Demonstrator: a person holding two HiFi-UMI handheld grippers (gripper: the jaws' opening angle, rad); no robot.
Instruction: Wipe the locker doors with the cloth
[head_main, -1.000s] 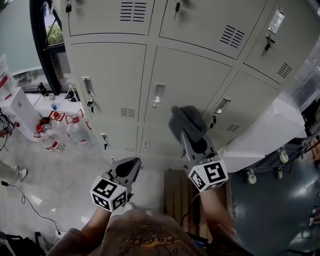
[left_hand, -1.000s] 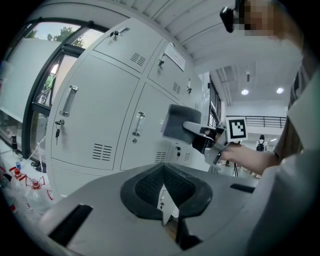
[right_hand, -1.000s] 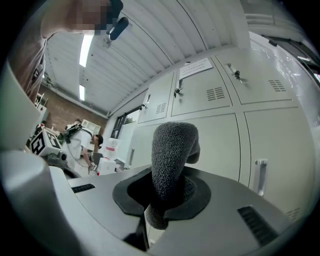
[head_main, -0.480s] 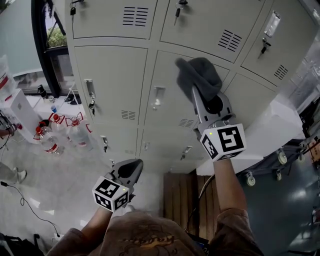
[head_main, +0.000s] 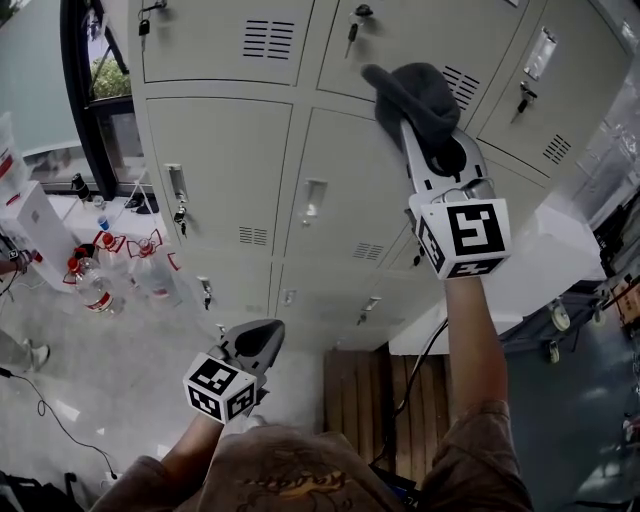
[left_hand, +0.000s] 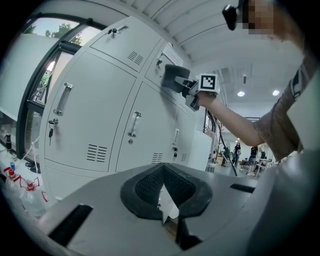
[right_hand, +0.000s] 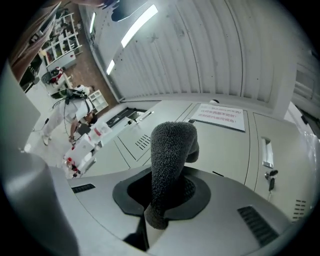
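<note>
A bank of pale grey locker doors (head_main: 225, 170) with handles, keys and vent slots fills the head view. My right gripper (head_main: 425, 125) is raised high and shut on a dark grey cloth (head_main: 412, 92), which lies against an upper locker door near its vent slots (head_main: 458, 85). In the right gripper view the cloth (right_hand: 169, 165) stands up from the closed jaws, hiding the gap. My left gripper (head_main: 252, 342) hangs low in front of the lower lockers, shut with nothing in it. From the left gripper view the right gripper (left_hand: 187, 90) and cloth (left_hand: 172, 77) show up on the door.
Plastic bottles (head_main: 125, 270) and a white box (head_main: 35, 215) stand on the floor at left under a window (head_main: 95, 80). A white cabinet (head_main: 530, 270) and wheeled carts (head_main: 560, 320) stand at right. A wooden pallet (head_main: 385, 395) lies below the lockers. People stand far off (left_hand: 235, 150).
My right gripper has carried the cloth up the lockers, from the middle row door to the upper row door. The left gripper has stayed where it was.
</note>
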